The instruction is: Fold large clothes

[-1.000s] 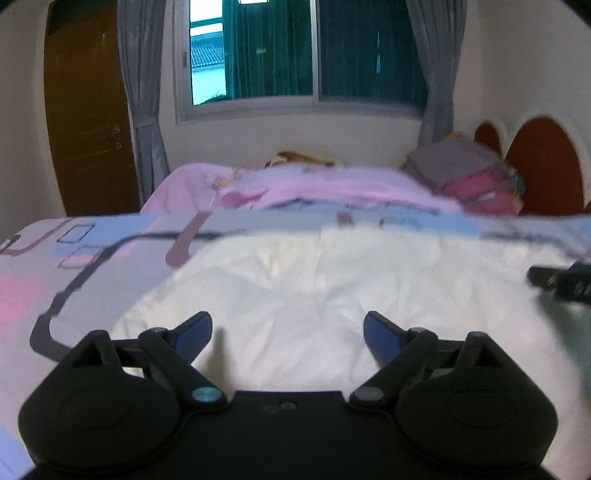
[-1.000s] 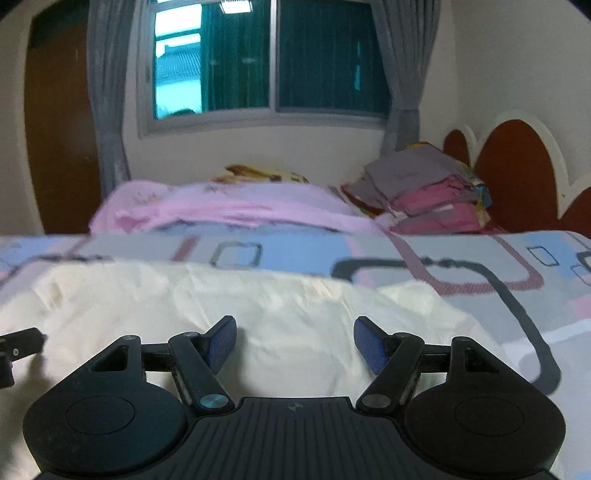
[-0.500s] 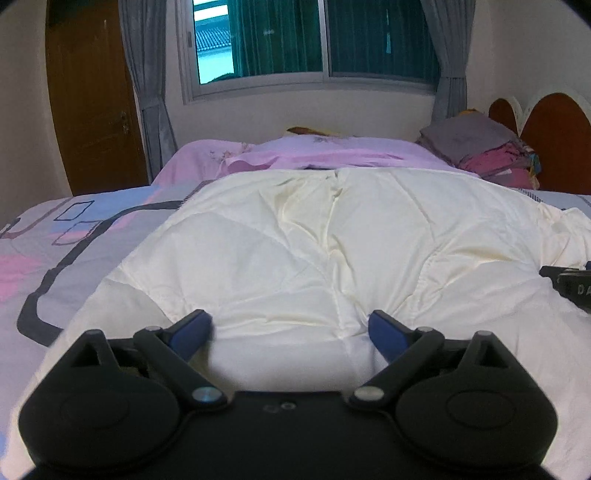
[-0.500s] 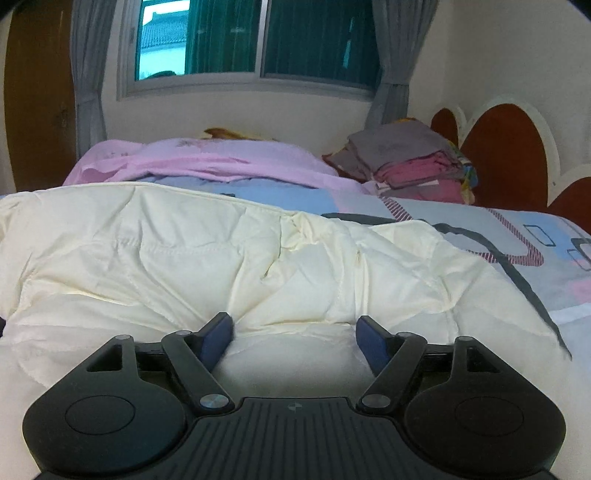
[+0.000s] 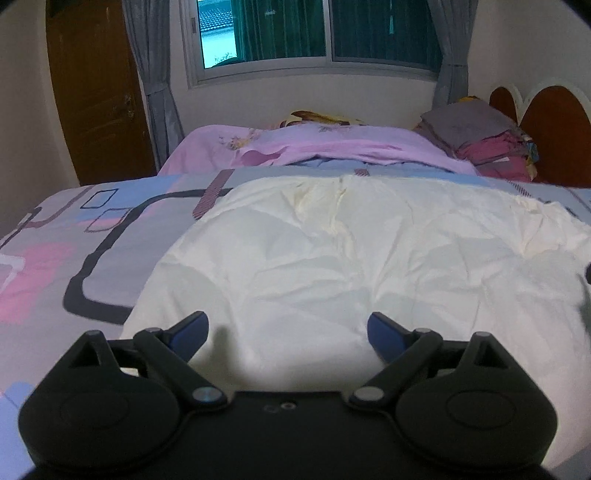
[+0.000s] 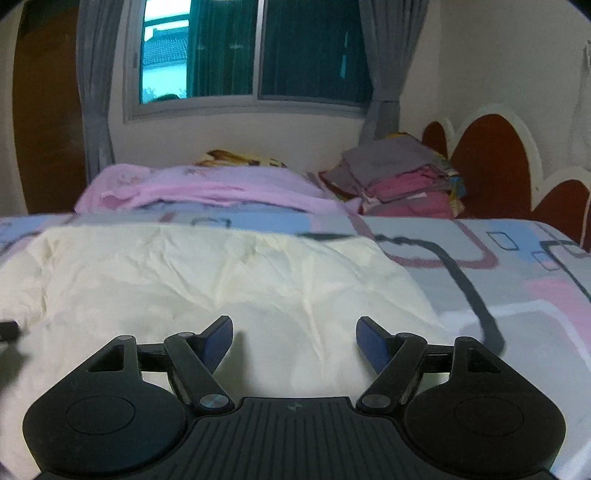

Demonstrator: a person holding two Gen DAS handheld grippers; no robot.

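From the left wrist camera, the left gripper (image 5: pixel 288 326) hangs over the near part of a cream quilt (image 5: pixel 369 251), its two blue-tipped fingers (image 5: pixel 190 326) spread wide apart with nothing pinched between them; only the puffy cloth lies below the gap. The quilt is spread flat and rumpled across a bed (image 5: pixel 74 236) whose cover carries pink, blue and grey blocks with dark outlines, and it fills the middle and right of the view while the patterned cover shows bare on the left. Behind it lies a pink blanket (image 5: pixel 325 147), and to the right a stack of folded clothes (image 5: pixel 480 136) sits beside a brown headboard (image 5: pixel 554 136). A window (image 5: pixel 317 33) with grey curtains and a brown door (image 5: pixel 96 92) stand at the back wall. From the right wrist camera, the right gripper (image 6: pixel 294 341) likewise floats above the quilt (image 6: pixel 207 280) with its fingers (image 6: pixel 218 341) well apart and empty. Here the quilt covers the left and middle, its right edge ending beside the bare patterned bed (image 6: pixel 517 280). The pink blanket (image 6: pixel 199 188), the folded stack (image 6: pixel 402 177), the headboard (image 6: pixel 495 162) and the window (image 6: pixel 258 51) show behind. At the far left edge a small dark part of the other tool pokes in, blurred.
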